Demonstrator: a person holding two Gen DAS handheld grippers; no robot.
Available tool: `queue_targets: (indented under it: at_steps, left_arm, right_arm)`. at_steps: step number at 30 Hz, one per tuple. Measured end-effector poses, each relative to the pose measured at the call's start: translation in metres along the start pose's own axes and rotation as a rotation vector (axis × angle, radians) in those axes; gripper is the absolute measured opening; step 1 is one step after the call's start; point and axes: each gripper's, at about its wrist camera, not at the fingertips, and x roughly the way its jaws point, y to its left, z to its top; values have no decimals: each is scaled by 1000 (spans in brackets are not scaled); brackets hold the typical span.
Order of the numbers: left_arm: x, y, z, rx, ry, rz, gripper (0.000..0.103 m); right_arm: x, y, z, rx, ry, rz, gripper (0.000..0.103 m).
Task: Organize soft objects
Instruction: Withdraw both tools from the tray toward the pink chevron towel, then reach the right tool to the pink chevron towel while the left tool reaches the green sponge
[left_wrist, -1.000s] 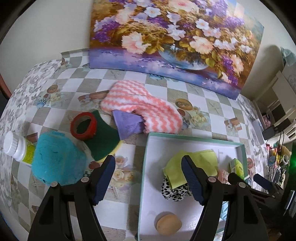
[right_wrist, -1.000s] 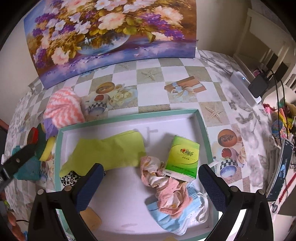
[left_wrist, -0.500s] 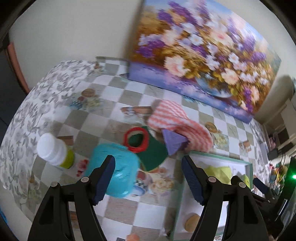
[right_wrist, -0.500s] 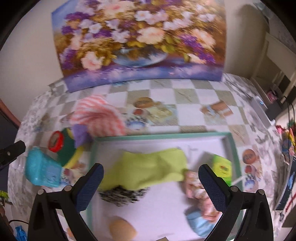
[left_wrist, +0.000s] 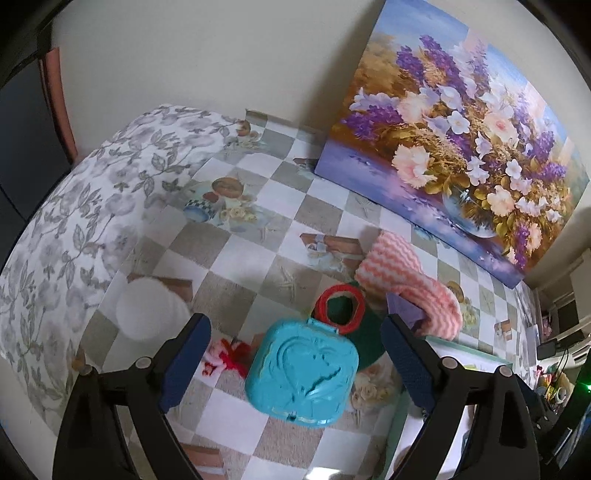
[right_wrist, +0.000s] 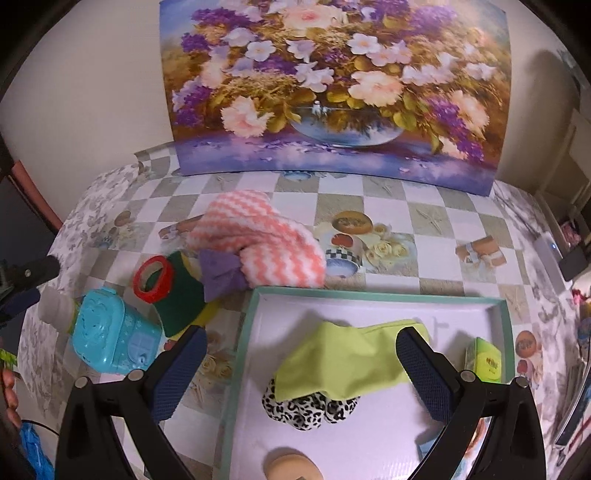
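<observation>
Pink-striped cloth (left_wrist: 410, 284) lies upper right of the empty, just-widened left gripper (left_wrist: 295, 365), long axis slanting down-right, nearer it than the open, empty right gripper (right_wrist: 301, 373) over the tray (right_wrist: 243, 328).

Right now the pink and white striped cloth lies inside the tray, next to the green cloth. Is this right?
Not quite. The pink and white striped cloth lies outside the tray, on the table just beyond its far left corner. Only the green cloth is inside. The right wrist view shows this.

Blurred white bottle cap (left_wrist: 152, 313)
</observation>
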Motion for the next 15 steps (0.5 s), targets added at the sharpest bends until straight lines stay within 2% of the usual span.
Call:
queue_targets:
  at_steps: [6, 11, 15]
  left_arm:
    - [13, -17, 12, 71, -34, 3, 94]
    - [27, -28, 19, 84, -19, -32, 94]
    - [42, -44, 22, 127, 2, -12, 94]
  right_arm:
    - [10, 3, 9, 16, 17, 13, 103]
    - [21, -1, 21, 54, 7, 22, 103]
    - [30, 3, 31, 37, -14, 28, 103]
